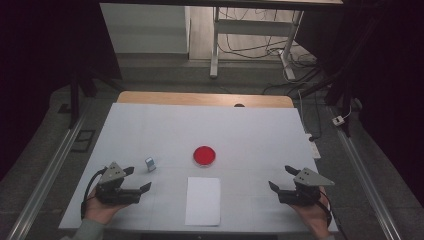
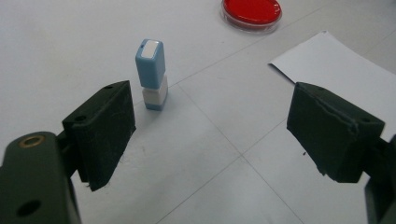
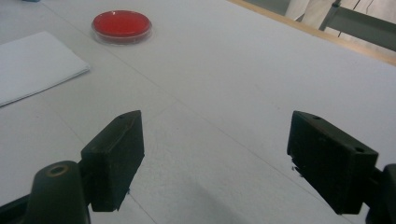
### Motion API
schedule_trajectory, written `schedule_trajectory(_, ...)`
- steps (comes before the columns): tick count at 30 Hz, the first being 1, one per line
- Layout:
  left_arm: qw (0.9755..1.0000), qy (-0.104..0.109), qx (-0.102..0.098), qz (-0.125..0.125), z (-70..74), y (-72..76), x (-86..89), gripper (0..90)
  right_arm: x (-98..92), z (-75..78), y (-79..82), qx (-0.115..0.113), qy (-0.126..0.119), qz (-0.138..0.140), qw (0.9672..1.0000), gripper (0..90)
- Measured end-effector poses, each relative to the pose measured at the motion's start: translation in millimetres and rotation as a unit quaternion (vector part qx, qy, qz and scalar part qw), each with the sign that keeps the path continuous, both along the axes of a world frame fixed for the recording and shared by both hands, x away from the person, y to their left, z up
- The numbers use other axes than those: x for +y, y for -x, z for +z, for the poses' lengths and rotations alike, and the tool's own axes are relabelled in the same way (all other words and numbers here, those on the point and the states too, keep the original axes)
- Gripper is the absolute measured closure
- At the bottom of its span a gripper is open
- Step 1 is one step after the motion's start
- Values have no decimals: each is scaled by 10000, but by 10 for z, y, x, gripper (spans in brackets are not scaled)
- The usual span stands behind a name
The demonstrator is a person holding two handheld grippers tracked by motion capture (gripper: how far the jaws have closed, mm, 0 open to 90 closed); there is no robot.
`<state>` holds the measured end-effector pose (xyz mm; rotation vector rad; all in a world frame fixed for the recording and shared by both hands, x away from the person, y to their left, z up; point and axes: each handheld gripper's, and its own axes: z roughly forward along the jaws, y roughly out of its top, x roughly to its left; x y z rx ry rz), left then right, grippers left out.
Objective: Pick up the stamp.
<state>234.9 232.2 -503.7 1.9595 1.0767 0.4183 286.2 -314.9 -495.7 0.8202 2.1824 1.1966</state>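
Observation:
A small blue-and-white stamp (image 1: 150, 164) (image 2: 151, 74) stands upright on the white table, left of centre. A round red ink pad (image 1: 204, 156) (image 2: 251, 12) (image 3: 122, 25) lies at mid-table, and a white sheet of paper (image 1: 203, 200) (image 2: 343, 74) (image 3: 32, 65) lies in front of it. My left gripper (image 1: 137, 179) (image 2: 212, 135) rests near the front left, open and empty, with the stamp just beyond its left jaw. My right gripper (image 1: 282, 178) (image 3: 215, 158) sits at the front right, open, with bare table between its jaws.
The table (image 1: 260, 135) has a wooden strip (image 1: 205, 99) along its far edge. Behind it stand a metal desk frame (image 1: 250, 30) and loose cables on the floor. Rails run along both sides of the table.

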Motion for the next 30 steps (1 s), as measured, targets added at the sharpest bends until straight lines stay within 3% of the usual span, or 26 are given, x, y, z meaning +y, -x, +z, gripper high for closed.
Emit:
schedule_trajectory(8, 10000, -2, 6, 9, 9, 0, 8, 158, 34, -22, 13, 24, 118, 46, 9999, 197)
schedule_trajectory(30, 9999, -123, 30, -39, 39, -30, -21, 159, 15, -16, 23, 4, 44, 96, 9999, 222)
